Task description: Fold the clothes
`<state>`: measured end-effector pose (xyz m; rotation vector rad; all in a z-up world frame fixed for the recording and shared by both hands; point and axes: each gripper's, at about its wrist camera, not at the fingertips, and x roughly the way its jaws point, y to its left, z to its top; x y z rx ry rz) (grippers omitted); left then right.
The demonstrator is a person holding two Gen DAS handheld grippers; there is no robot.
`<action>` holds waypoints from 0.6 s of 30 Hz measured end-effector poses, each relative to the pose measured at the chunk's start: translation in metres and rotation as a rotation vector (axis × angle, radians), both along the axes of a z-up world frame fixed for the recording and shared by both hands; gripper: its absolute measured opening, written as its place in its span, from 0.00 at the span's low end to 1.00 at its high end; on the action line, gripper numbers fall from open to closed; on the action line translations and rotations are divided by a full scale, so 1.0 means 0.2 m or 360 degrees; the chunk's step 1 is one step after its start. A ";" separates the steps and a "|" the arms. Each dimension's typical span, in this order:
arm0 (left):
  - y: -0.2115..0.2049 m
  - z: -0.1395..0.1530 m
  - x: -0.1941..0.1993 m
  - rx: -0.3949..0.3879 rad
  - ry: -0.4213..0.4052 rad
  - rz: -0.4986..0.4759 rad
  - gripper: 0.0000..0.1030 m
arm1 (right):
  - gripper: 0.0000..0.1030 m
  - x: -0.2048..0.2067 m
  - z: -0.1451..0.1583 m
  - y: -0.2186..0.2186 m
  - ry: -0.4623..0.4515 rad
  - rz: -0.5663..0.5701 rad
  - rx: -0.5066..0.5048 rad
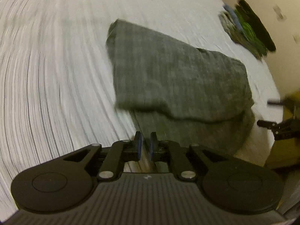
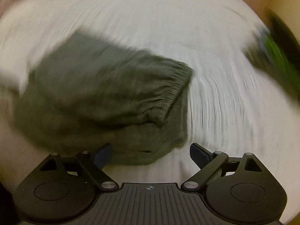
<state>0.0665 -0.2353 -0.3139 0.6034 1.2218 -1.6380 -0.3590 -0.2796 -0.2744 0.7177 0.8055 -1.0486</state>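
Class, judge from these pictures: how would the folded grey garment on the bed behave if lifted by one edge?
The grey garment probably flops and unfolds, since its layers lie loose. Its gathered ribbed band suggests stretch. It likely drags rather than slides on the striped sheet.
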 end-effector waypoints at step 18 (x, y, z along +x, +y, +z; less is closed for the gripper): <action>0.06 -0.20 0.20 0.0179 0.0659 0.1046 0.24 | 0.55 -0.31 -0.30 -0.19 -0.1132 -0.1196 0.0354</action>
